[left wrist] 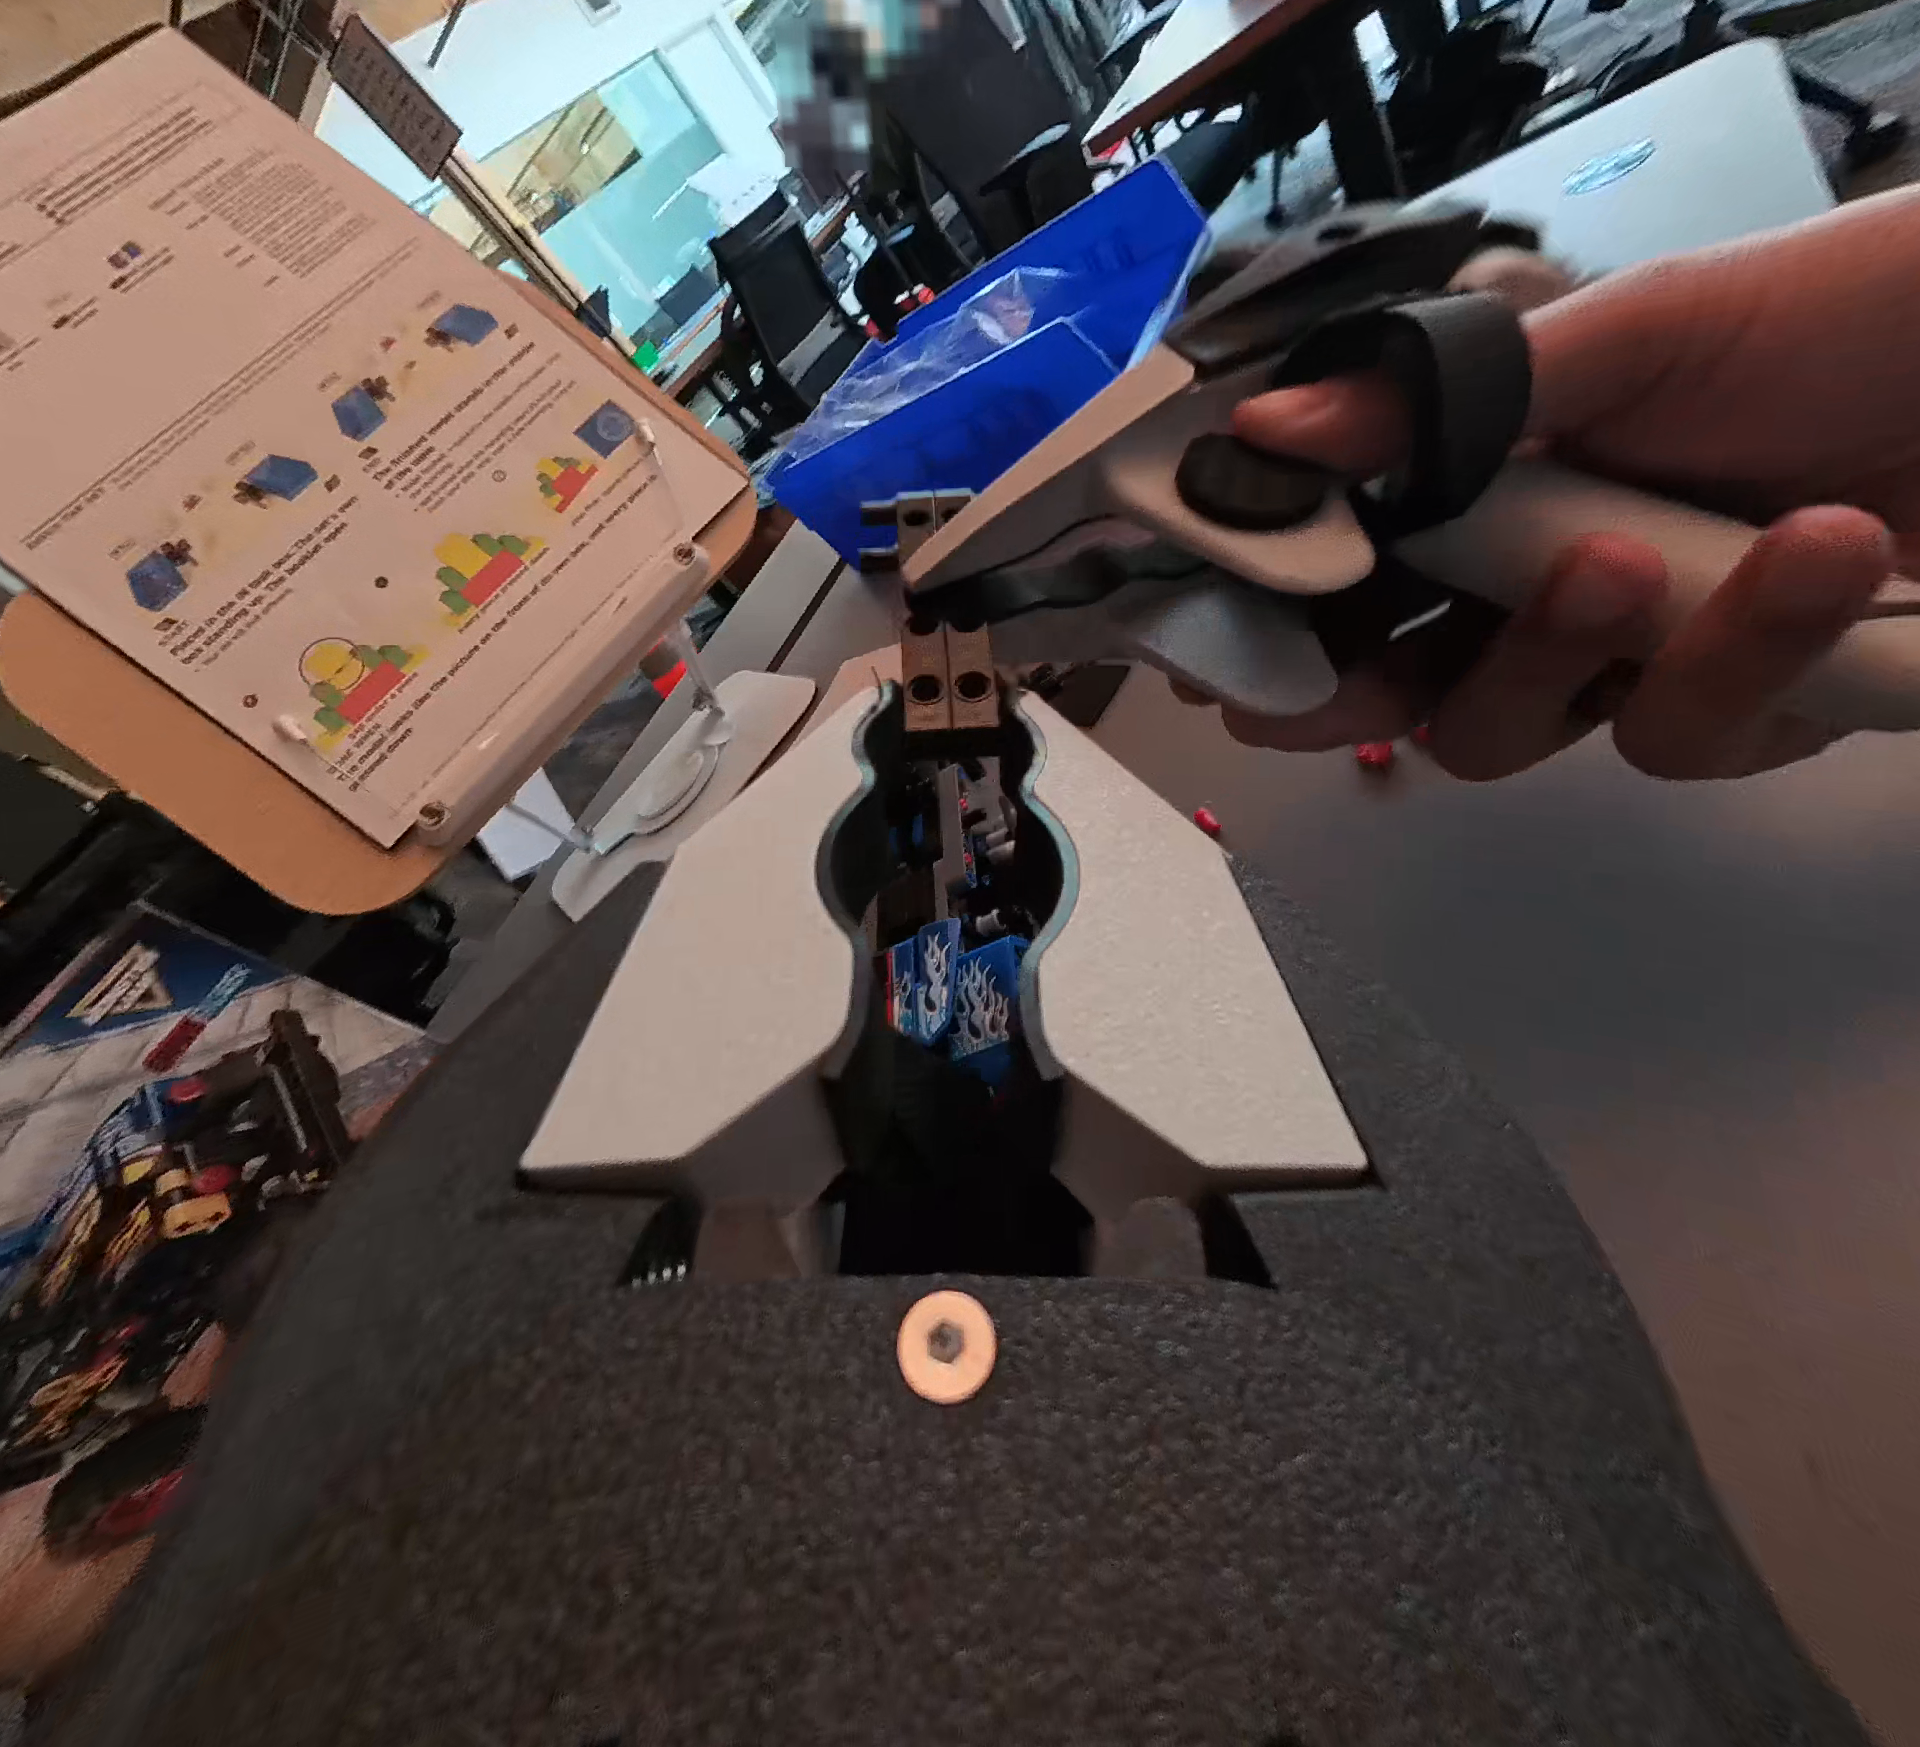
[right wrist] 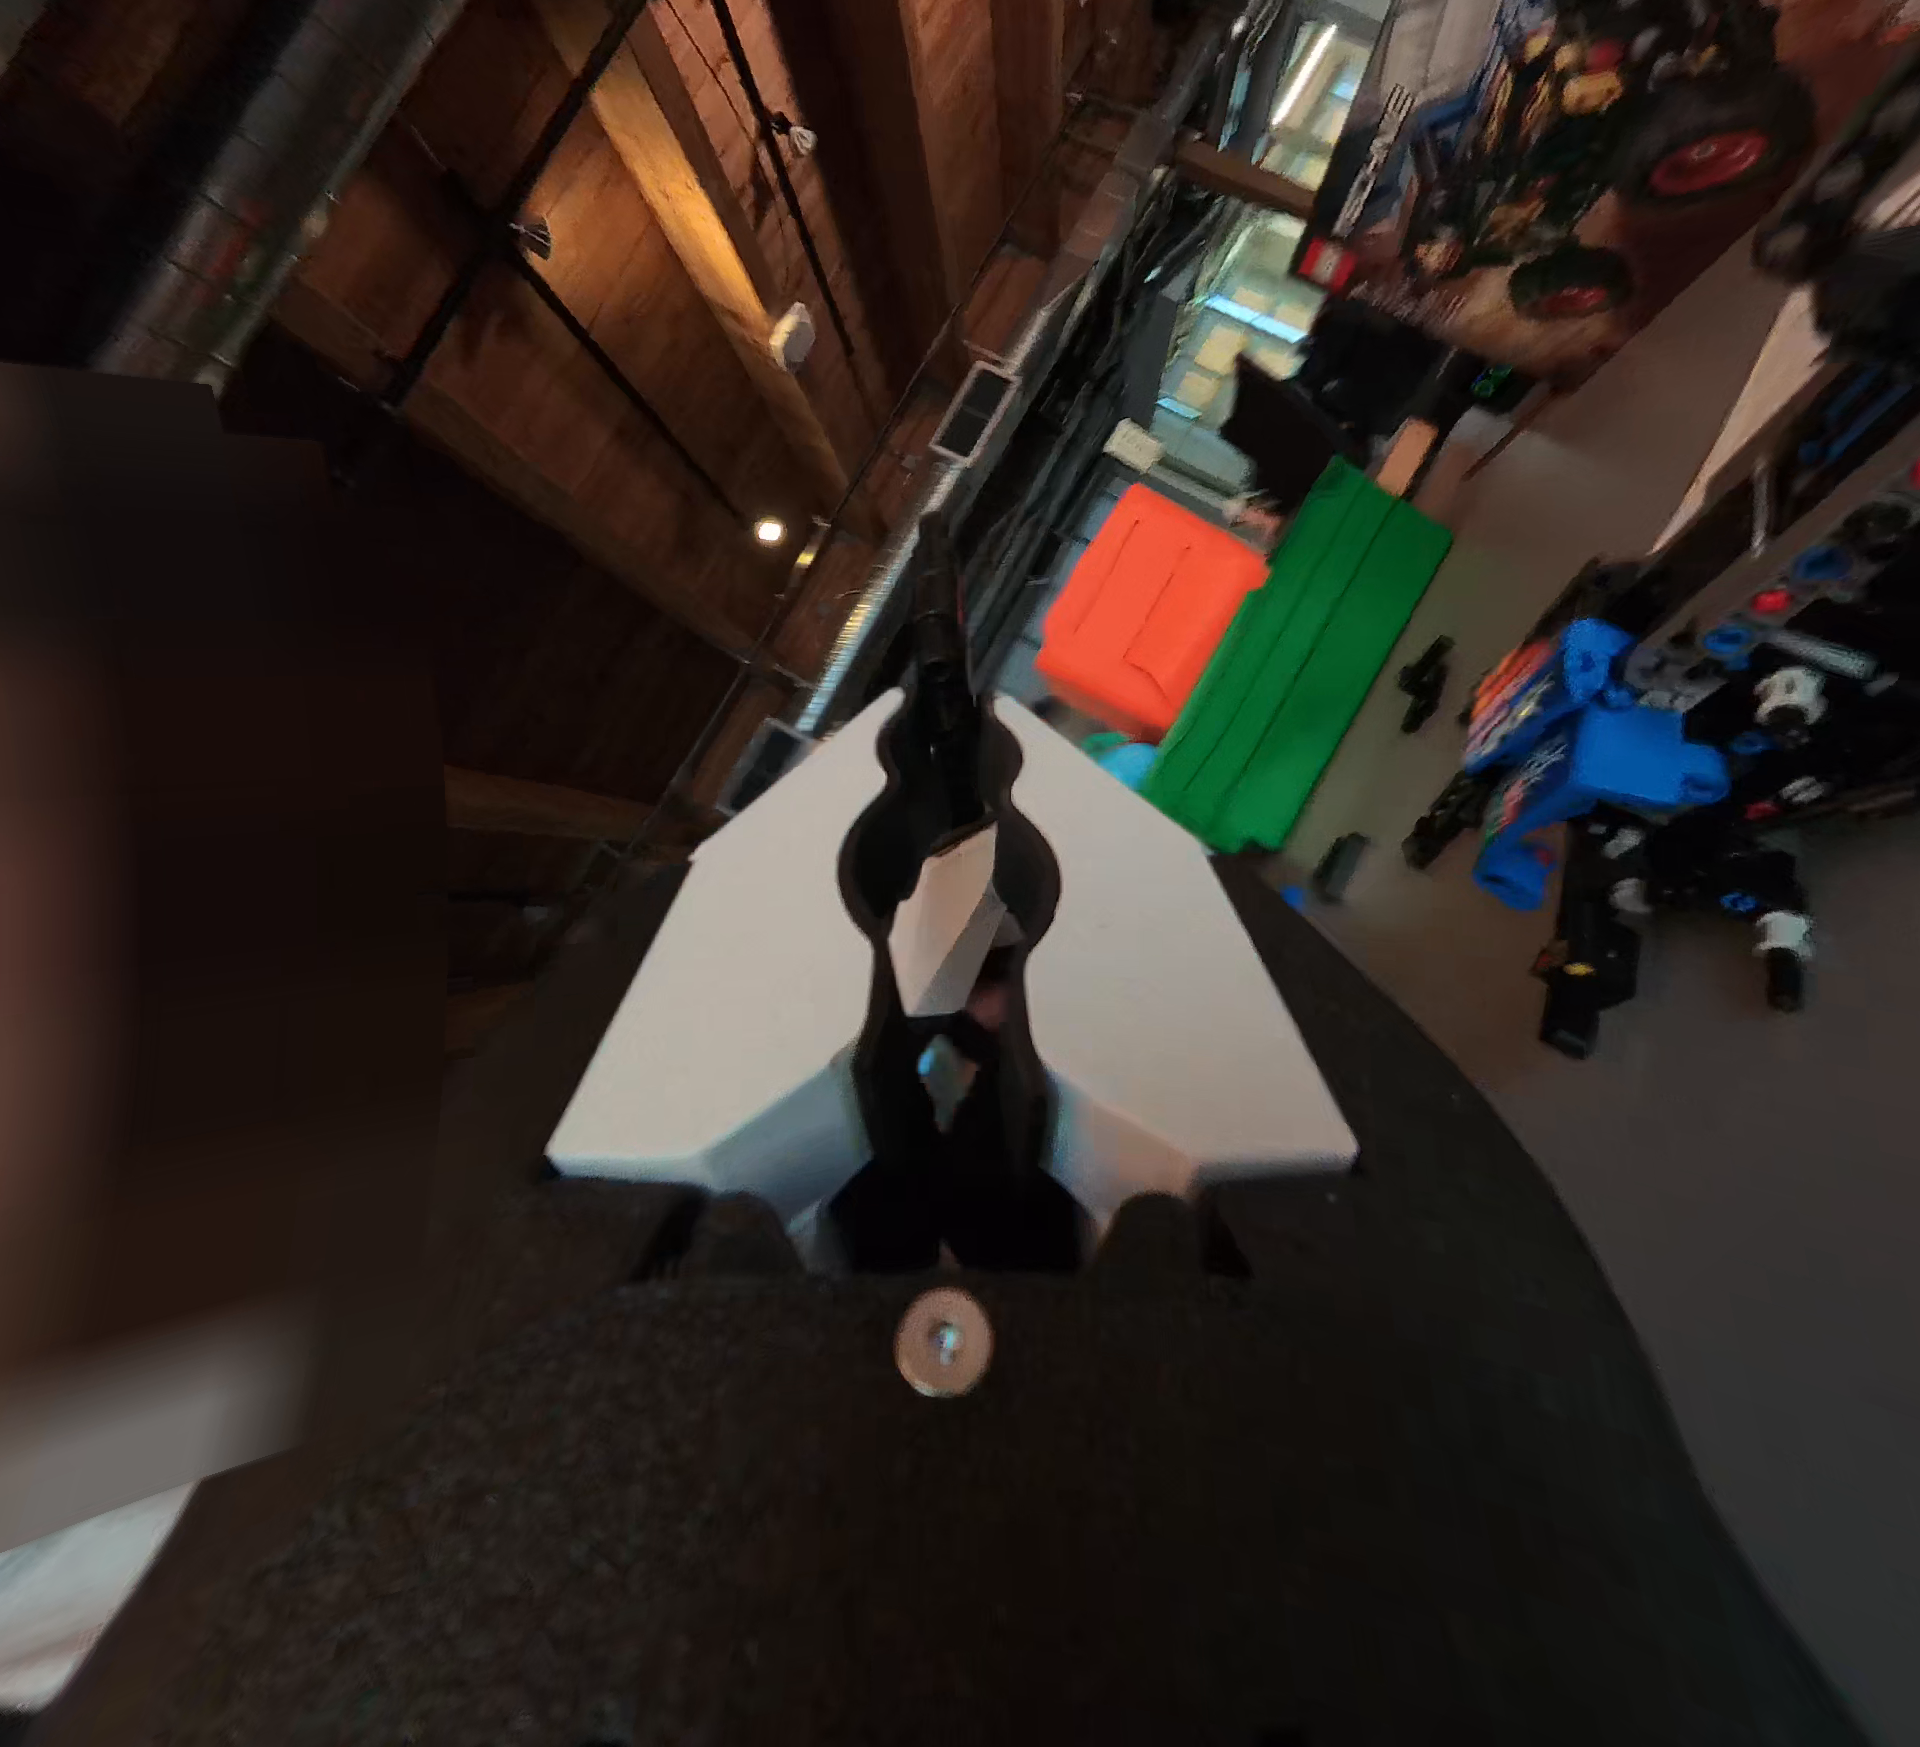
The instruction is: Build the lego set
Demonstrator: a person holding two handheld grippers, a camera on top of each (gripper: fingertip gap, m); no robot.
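Both sets of jaws narrow and clamped: left gripper (left wrist: 943,710) closed around a lego assembly (left wrist: 951,876) of black, grey and blue parts with flame-printed blue panels, seen down the gap between its fingers; right gripper (left wrist: 920,570) pinched on the far end of the same assembly, on the dark holed beams (left wrist: 948,679) sticking out past the left fingertips. Gripped from the right side by a hand (left wrist: 1683,513), strap over the knuckles. From the right wrist view, right gripper (right wrist: 940,721) closed on a thin dark piece (right wrist: 938,648) poking beyond the tips, pale face of the other gripper showing between the fingers; view tilted toward wooden ceiling beams. Instruction sheet (left wrist: 312,471) on a stand at left. Blue bin (left wrist: 997,388) with clear bags behind the grippers. Set's box (left wrist: 135,1209) low at left. Small red pieces (left wrist: 1208,819) loose on the grey table (left wrist: 1558,1022). Loose blue and black parts (right wrist: 1621,762) spread on the table at right, with orange and green blocks (right wrist: 1247,648) farther off.
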